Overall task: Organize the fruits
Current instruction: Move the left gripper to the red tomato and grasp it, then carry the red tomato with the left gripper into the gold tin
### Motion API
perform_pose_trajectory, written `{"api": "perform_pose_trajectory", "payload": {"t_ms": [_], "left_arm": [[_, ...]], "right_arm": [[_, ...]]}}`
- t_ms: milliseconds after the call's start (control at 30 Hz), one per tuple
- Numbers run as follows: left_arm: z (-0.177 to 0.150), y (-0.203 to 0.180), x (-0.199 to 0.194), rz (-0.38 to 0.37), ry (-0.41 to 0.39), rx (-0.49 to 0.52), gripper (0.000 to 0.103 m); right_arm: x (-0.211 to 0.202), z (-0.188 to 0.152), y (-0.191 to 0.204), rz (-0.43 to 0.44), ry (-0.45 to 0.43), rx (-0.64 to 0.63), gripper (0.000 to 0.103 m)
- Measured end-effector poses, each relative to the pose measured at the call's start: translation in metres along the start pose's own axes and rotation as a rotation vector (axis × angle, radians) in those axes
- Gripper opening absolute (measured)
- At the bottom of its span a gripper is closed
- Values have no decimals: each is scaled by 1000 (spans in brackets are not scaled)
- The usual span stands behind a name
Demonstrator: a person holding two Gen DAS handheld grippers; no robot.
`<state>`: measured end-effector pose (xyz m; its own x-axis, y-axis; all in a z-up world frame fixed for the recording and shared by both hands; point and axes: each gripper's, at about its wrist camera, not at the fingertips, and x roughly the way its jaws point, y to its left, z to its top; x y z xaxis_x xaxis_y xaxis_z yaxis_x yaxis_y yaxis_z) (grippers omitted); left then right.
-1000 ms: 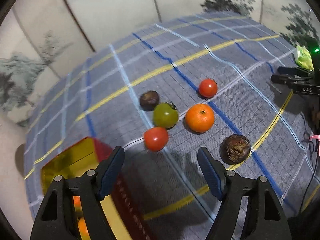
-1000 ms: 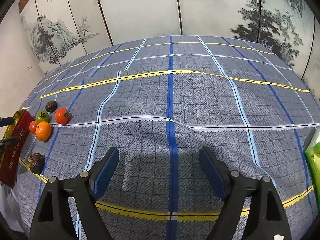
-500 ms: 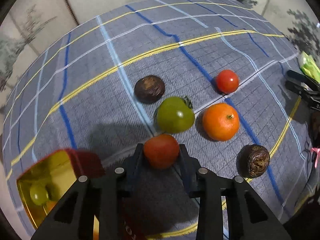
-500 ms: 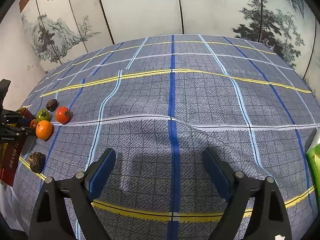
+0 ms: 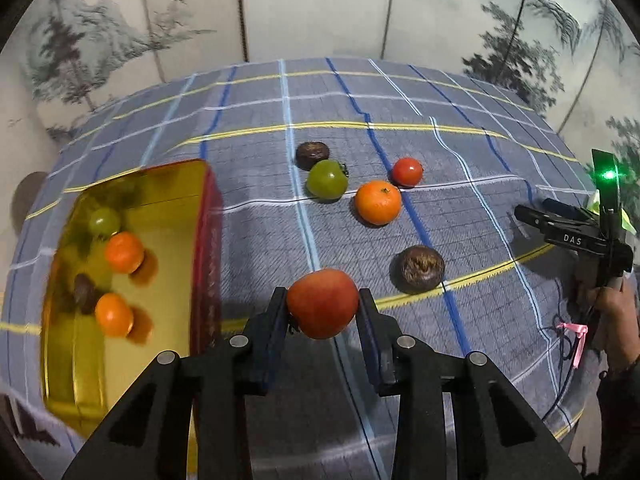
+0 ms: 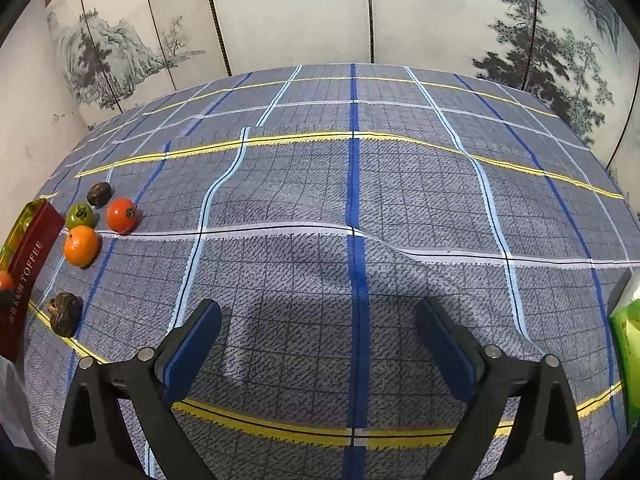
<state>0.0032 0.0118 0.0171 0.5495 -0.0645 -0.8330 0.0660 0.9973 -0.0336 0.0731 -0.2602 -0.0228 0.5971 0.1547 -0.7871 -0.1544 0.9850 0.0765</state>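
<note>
My left gripper [image 5: 323, 312] is shut on a red tomato [image 5: 322, 303] and holds it above the cloth, right of the gold tin [image 5: 160, 184]. The tin holds two oranges [image 5: 124, 252], a green fruit [image 5: 104, 221] and a dark fruit [image 5: 83, 288]. On the cloth lie a green tomato [image 5: 326, 179], an orange [image 5: 378, 203], a small red tomato [image 5: 407, 171] and two dark brown fruits [image 5: 419, 269]. My right gripper [image 6: 318, 338] is open and empty over the cloth, far right of the fruits [image 6: 81, 245].
The table has a blue-grey checked cloth [image 6: 360, 208]. A painted folding screen [image 6: 280, 12] stands behind it. A green packet [image 6: 630, 356] lies at the right edge. The tin's red side [image 6: 28, 276] reads TOFFEE.
My left gripper closed on the red tomato, lifted it and swung back, bringing the tin into view at the left. The right gripper stayed open and nearly still.
</note>
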Motion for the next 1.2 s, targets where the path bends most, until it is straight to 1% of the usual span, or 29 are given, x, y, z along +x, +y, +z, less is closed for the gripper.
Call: {"api": "perform_pose_trajectory", "payload": {"t_ms": [100,433,767,900,1200], "left_arm": [[-7,-2,-9,39,-26,8,35],[-21,7,-35,115,-79,30,35],[-23,36,-45,168,-106,-31,35],[-24,51,-45,190,-105,-66,35],[-27,78,-42,251,-112,-110,35]], "right_arm": [[0,0,0,-3,3,-4,98],[4,-1,6,-34,19,-31,101],[7,0,11,-70,33,-51,102],[7,0,11,-71,33,-52,102],[7,0,11,-71,33,-51,102]]}}
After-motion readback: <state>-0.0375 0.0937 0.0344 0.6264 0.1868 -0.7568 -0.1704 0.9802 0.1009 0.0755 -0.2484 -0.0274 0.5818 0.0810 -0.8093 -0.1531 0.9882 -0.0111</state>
